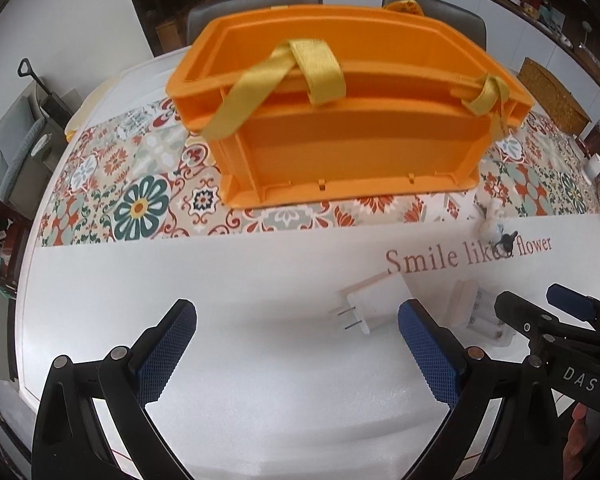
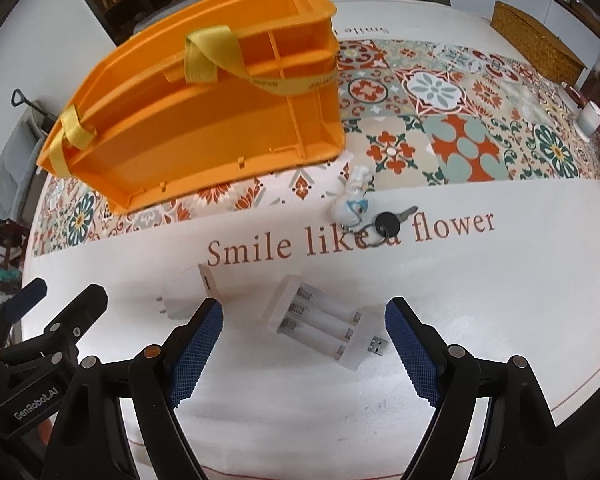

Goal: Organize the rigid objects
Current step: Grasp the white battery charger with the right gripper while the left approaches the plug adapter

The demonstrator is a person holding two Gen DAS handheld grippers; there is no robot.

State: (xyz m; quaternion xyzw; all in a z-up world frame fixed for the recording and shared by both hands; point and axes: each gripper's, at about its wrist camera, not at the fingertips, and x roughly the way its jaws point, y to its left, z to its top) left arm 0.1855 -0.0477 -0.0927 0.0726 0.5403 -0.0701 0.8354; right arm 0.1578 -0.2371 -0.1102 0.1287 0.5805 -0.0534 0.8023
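An orange divided box (image 1: 340,120) with yellow ribbon handles stands on the patterned runner, also visible as the orange box (image 2: 204,120) in the right wrist view. A white plug adapter (image 1: 374,304) lies just ahead of my left gripper (image 1: 298,354), which is open and empty above the white cloth. A white battery charger (image 2: 324,320) with a USB plug lies between the fingertips of my right gripper (image 2: 305,354), which is open and apart from it. Farther back, a black-headed key (image 2: 388,222) on a ring lies beside a small white figurine (image 2: 354,200).
A woven box (image 2: 536,40) sits at the table's far right, a white cup (image 2: 590,118) near the right edge. Chairs (image 1: 432,4) stand behind the table. Each gripper shows at the side of the other's view. The tablecloth (image 2: 500,300) carries printed lettering.
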